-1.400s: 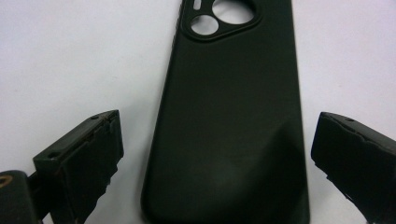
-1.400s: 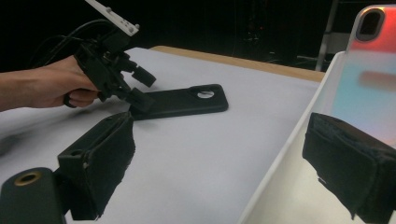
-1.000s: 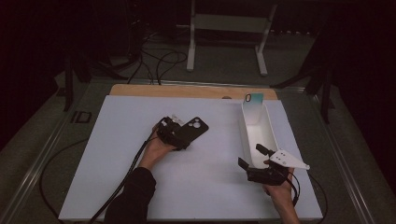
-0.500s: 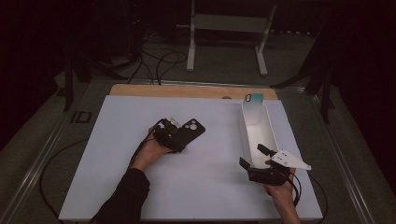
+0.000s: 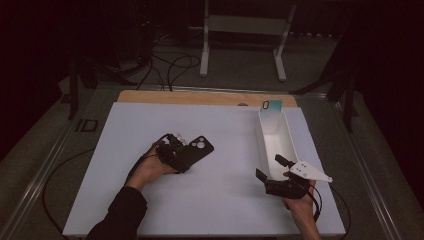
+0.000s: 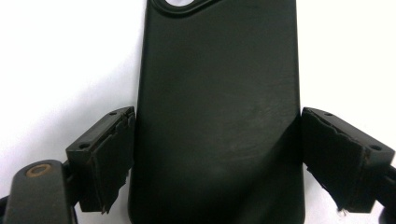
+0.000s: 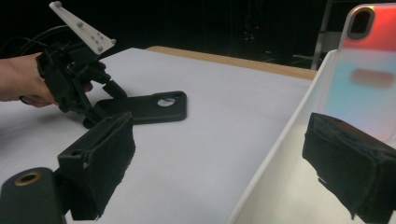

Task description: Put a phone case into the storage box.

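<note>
A black phone case (image 5: pixel 200 147) lies back-up on the white board, its camera hole pointing away from the hand. My left gripper (image 5: pixel 184 155) is shut on its near end. In the left gripper view the case (image 6: pixel 219 70) fills the gap and both pads (image 6: pixel 109 158) press its long sides. My right gripper (image 5: pixel 270 168) stands open at the near end of a long white box (image 5: pixel 260 137). In the right gripper view one jaw is outside the box wall (image 7: pixel 280 154) and the other inside. A teal-to-pink phone case (image 7: pixel 364 88) leans upright at the box's far end (image 5: pixel 271 114).
The white board (image 5: pixel 125 190) covers the table, and a wooden strip (image 5: pixel 200 97) runs along its far edge. Behind the table stand a white metal frame (image 5: pixel 245 30) and loose cables (image 5: pixel 170 65) on the floor. A small black bracket (image 5: pixel 86 125) sits off the board's left edge.
My left gripper has drawn back toward the person and a little left, and the black case has come with it. The right gripper has stayed at the box.
</note>
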A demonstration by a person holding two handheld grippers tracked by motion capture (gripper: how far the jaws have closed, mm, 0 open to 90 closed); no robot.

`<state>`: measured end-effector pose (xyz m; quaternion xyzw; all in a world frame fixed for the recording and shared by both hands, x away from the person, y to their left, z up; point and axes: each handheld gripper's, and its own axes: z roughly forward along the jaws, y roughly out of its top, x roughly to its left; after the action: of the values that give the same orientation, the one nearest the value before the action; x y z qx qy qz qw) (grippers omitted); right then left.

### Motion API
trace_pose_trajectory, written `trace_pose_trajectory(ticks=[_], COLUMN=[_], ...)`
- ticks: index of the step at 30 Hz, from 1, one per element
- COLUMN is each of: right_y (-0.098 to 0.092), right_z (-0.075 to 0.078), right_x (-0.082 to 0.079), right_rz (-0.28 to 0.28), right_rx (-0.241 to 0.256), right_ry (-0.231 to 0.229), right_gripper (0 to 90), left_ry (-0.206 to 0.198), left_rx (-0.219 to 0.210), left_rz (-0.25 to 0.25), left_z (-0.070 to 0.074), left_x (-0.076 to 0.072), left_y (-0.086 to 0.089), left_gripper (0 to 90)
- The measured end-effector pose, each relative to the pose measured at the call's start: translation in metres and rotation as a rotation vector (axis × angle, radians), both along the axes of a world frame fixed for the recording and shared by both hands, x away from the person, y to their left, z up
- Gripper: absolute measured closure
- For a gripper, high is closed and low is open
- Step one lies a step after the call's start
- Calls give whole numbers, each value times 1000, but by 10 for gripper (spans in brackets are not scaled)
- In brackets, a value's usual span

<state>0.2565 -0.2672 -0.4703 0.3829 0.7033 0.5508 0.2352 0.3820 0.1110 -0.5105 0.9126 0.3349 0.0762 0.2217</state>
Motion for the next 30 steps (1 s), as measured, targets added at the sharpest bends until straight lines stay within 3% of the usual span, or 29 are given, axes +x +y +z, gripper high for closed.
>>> trace_pose_trajectory(ticks=[6,13,18,30], right_y=[2,5,6,11], right_z=[0,1,2,6], right_x=[0,1,1,4], right_rz=[5,9,9,26], right_rx=[-2,-3,-6,2], right_ry=[2,3,7,28], right_gripper=[91,91,91,91], left_ry=[-28,-56,-92,-165], left_rx=[-19,-81,-148,-235], left_rz=[4,32,44,59], left_z=[2,11,24,42], left_x=[-12,-20,-31,-53], left_y=[7,14,18,25], left_gripper=[162,162,160,158])
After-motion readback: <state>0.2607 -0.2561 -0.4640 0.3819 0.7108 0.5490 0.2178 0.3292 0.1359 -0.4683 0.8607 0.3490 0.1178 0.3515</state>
